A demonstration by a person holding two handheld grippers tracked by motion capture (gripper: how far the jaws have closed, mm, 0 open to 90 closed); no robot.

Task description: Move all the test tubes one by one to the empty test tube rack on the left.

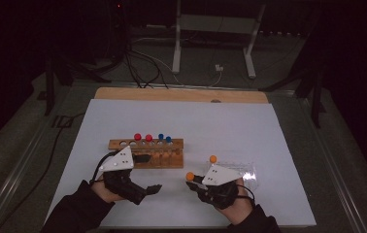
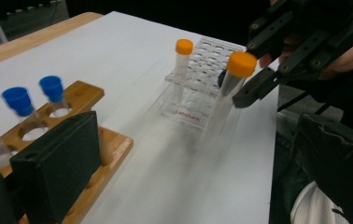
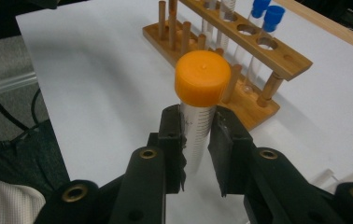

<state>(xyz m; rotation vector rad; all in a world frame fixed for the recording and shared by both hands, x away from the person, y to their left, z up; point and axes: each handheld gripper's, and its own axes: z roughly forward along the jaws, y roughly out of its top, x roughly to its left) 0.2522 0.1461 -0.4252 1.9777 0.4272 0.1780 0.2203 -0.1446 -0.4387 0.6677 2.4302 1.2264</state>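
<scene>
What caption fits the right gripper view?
Right gripper clamps an orange-capped tube upright, wooden rack behind.

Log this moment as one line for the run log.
right tool: shut on orange-capped tube | left tool: by wooden rack, state unclear | clear rack: one orange-capped tube standing

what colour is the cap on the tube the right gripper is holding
Orange. The clear plastic tube's round cap shows best in the right gripper view, just above the right gripper.
</scene>
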